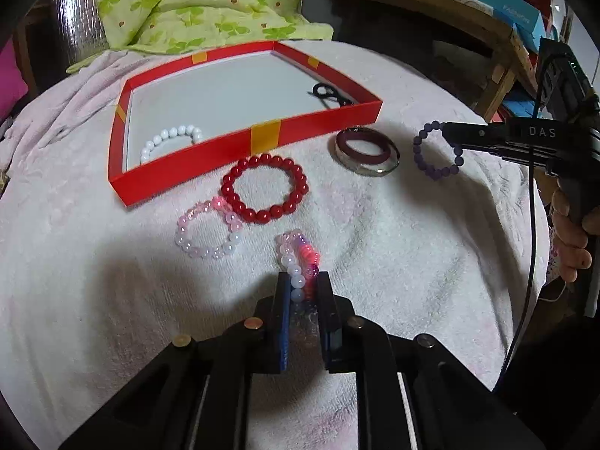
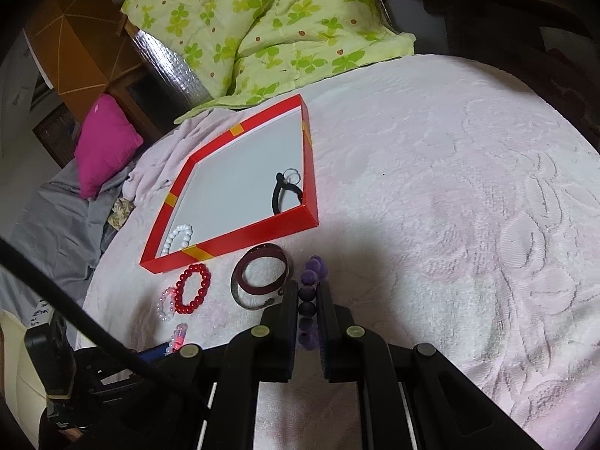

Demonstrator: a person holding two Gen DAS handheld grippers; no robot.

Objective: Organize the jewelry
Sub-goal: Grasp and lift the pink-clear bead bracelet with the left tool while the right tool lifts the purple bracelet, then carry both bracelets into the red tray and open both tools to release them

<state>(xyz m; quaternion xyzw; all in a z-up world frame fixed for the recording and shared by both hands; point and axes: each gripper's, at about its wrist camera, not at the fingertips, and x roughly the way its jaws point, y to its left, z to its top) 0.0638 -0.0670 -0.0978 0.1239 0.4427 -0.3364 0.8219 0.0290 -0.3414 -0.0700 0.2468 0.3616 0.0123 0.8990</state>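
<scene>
The left gripper (image 1: 303,281) is clamped on a pink-and-white bead bracelet (image 1: 296,258), whose beads sit pinched between the two pads while the free loop lies on the white towel (image 1: 93,281) just ahead of the fingertips. The right gripper (image 2: 308,292) is clamped on a purple bead bracelet (image 2: 314,268); dark beads stand in a row between its fingers and the lighter beads protrude ahead of the tips. A hand (image 1: 572,243) holds that tool's grip at the right edge of the left wrist view. Ahead and left of the left gripper lies a pale pink bead bracelet (image 1: 208,230), touching a red bead bracelet (image 1: 264,187) beyond it. Just left of the right gripper's fingers rests a dark red bangle (image 2: 258,281), flat on the towel. Further ahead of both tools stands a red tray (image 1: 243,146), containing a white bead bracelet (image 1: 170,140) in its near left corner and a black cord item (image 2: 285,191) toward its right wall. A green floral quilt (image 2: 262,30) lies beyond the tray.
</scene>
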